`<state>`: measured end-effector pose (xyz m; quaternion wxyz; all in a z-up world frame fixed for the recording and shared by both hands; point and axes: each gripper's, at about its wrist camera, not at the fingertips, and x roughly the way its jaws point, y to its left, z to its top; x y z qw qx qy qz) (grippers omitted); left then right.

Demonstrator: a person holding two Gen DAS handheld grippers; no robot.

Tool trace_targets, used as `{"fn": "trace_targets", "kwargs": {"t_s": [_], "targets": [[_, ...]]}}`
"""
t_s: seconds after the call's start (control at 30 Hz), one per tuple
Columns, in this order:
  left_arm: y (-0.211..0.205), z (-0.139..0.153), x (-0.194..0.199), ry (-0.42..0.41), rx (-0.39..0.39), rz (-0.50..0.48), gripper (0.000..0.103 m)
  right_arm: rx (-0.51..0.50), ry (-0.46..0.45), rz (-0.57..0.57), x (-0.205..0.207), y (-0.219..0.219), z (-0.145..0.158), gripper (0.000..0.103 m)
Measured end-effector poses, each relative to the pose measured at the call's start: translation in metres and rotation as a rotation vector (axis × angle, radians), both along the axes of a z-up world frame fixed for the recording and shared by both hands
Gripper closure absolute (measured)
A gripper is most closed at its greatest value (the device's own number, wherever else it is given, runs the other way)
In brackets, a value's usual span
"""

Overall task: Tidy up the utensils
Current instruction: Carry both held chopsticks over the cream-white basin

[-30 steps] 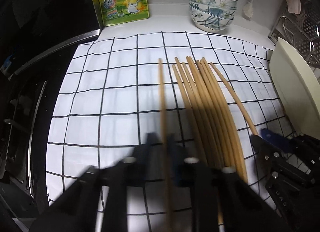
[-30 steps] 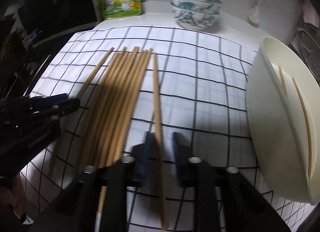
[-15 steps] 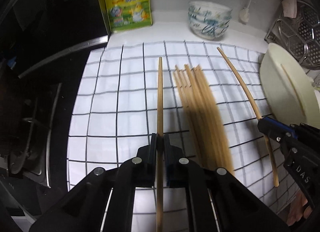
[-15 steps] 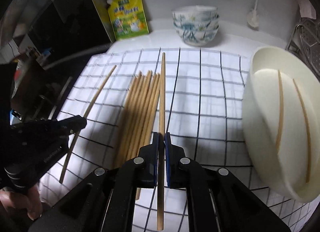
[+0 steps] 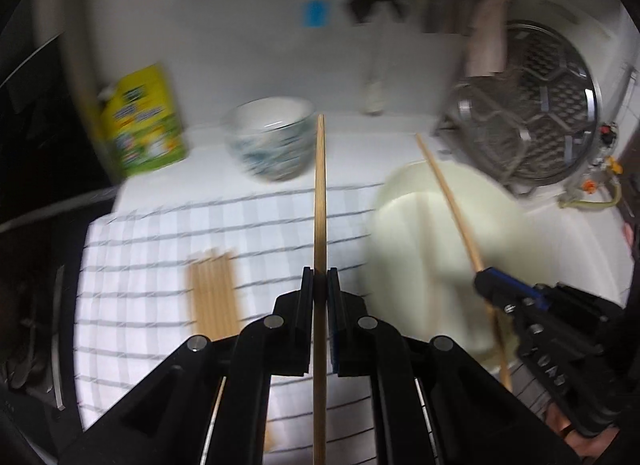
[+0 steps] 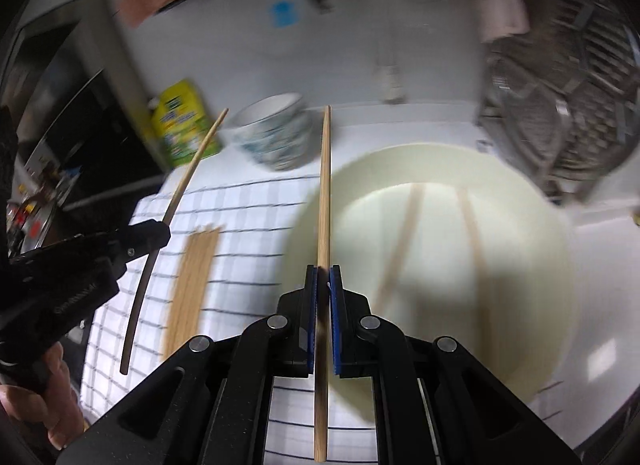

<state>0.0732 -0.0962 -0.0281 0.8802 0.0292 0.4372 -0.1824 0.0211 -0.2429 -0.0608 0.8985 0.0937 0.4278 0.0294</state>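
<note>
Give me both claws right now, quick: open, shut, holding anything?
Left claw: shut on one chopstick.
Right claw: shut on another chopstick, above the cream bowl.

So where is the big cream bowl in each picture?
Left wrist view: the cream bowl sits right of centre, past the checked cloth, with the right gripper in front of it.
Right wrist view: the same bowl fills the right half, two chopsticks lying inside.
Shared landmark: the patterned bowl at the back.
</note>
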Motion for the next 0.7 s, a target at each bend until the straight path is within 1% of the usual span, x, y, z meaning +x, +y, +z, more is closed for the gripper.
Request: {"fn": "trace_targets", "kwargs": {"t_s": [0.13,0.2,0.27,0.47,0.57,0.7], "targets": [[-0.060,-0.001,0.007,-0.008,-0.021,-0.064,0.096,-0.004,0.010,-0.071,-0.003,-0.055,-0.004,0.097],[-0.086,-0.009,0.013,0.019,-0.033,-0.081,0.096,0.006,0.031,-0.092,0.000,-0.079,-0.012,0.097],[-0.106,-0.023,0.019,0.045,-0.020,-0.087,0.096,0.013,0.059,-0.095,0.004,-0.097,-0.024,0.097],[-0.139,-0.058,0.029,0.114,0.026,-0.082,0.096,0.026,0.111,-0.074,0.016,-0.114,-0.051,0.097],[-0.147,-0.068,0.032,0.126,0.039,-0.080,0.096,0.046,0.139,-0.060,0.023,-0.119,-0.064,0.097],[-0.153,-0.078,0.036,0.146,0.057,-0.072,0.095,0.052,0.153,-0.047,0.027,-0.120,-0.074,0.097]]}}
